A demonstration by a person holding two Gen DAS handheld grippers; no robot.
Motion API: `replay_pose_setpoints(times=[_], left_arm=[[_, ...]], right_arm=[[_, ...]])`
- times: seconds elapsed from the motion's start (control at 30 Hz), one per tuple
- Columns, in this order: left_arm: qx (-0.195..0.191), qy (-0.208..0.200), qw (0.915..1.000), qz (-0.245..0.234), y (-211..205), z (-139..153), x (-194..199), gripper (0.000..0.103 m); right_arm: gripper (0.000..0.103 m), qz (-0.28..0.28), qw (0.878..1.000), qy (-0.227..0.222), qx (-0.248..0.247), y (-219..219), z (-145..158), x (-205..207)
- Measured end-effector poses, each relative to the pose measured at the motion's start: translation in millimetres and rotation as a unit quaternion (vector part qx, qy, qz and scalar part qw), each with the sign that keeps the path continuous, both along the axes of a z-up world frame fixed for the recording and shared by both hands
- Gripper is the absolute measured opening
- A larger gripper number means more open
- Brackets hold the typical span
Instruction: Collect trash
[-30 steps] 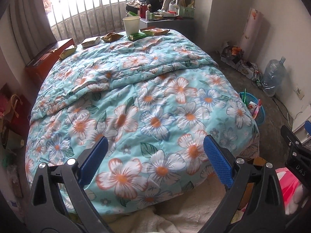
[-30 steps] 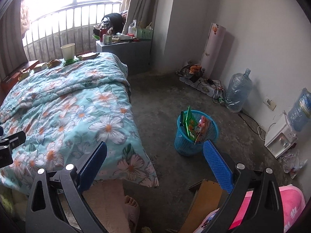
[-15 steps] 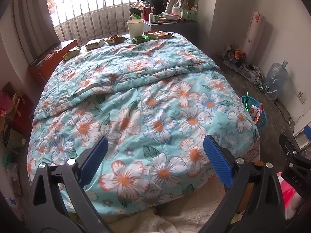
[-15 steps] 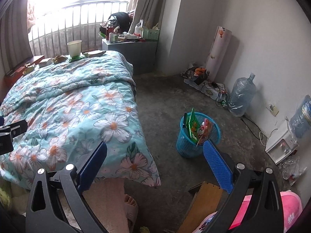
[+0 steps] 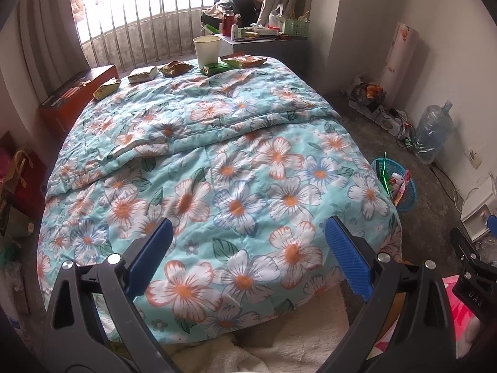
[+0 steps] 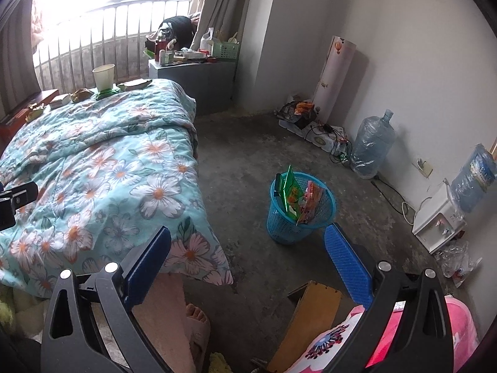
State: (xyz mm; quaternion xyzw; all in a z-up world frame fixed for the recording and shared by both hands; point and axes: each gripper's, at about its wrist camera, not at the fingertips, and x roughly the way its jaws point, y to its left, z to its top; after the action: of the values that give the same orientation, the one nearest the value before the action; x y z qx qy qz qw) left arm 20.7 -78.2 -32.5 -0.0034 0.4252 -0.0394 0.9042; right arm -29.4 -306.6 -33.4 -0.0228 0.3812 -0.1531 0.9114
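Note:
A white paper cup [image 5: 207, 51] and several crumpled snack wrappers [image 5: 175, 68] lie along the far edge of a floral bed quilt [image 5: 217, 161]. A blue mesh trash basket [image 6: 299, 209], holding wrappers, stands on the floor right of the bed; it also shows in the left wrist view [image 5: 400, 186]. My left gripper [image 5: 248, 255] is open and empty over the near end of the bed. My right gripper [image 6: 248, 261] is open and empty above the floor, near the basket.
A grey nightstand [image 6: 198, 80] with bottles and a green basket stands behind the bed. A water jug [image 6: 372, 146], cables and a white appliance [image 6: 438, 220] line the right wall. A wooden box [image 6: 307, 320], pink fabric and a person's foot [image 6: 195, 314] are near me.
Both views have tilted and shifted slightly, so the bed and basket sit lower and further in frame. Both grippers stay open and empty.

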Motion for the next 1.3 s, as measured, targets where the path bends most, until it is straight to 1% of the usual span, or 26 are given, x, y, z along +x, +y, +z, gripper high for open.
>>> replay_pose_setpoints(times=[0.2, 0.47, 0.7, 0.93, 1.3], left_arm=[[-0.004, -0.005, 0.9999, -0.008, -6.8, 6.1, 0.5, 0.094], [0.007, -0.025, 0.9997, -0.004, -5.8, 12.0, -1.3, 0.094], [0.007, -0.013, 0.9999, -0.003, -5.7, 8.3, 0.7, 0.094], [0.002, -0.013, 0.9999, 0.005, -3.3, 7.9, 0.3, 0.094], [0.001, -0.013, 0.9999, 0.003, -3.6, 8.1, 0.4, 0.094]], right_arm=[[0.096, -0.003, 1.0, 0.001, -0.004, -2.1, 8.1, -1.3], [0.096, 0.002, 1.0, -0.001, -0.004, -0.5, 9.7, 2.5], [0.096, 0.004, 1.0, -0.002, -0.002, 1.0, 9.9, 3.0], [0.096, 0.006, 1.0, -0.003, -0.004, 3.0, 10.2, 4.0], [0.096, 0.005, 1.0, -0.002, -0.006, 2.3, 11.2, 3.4]])
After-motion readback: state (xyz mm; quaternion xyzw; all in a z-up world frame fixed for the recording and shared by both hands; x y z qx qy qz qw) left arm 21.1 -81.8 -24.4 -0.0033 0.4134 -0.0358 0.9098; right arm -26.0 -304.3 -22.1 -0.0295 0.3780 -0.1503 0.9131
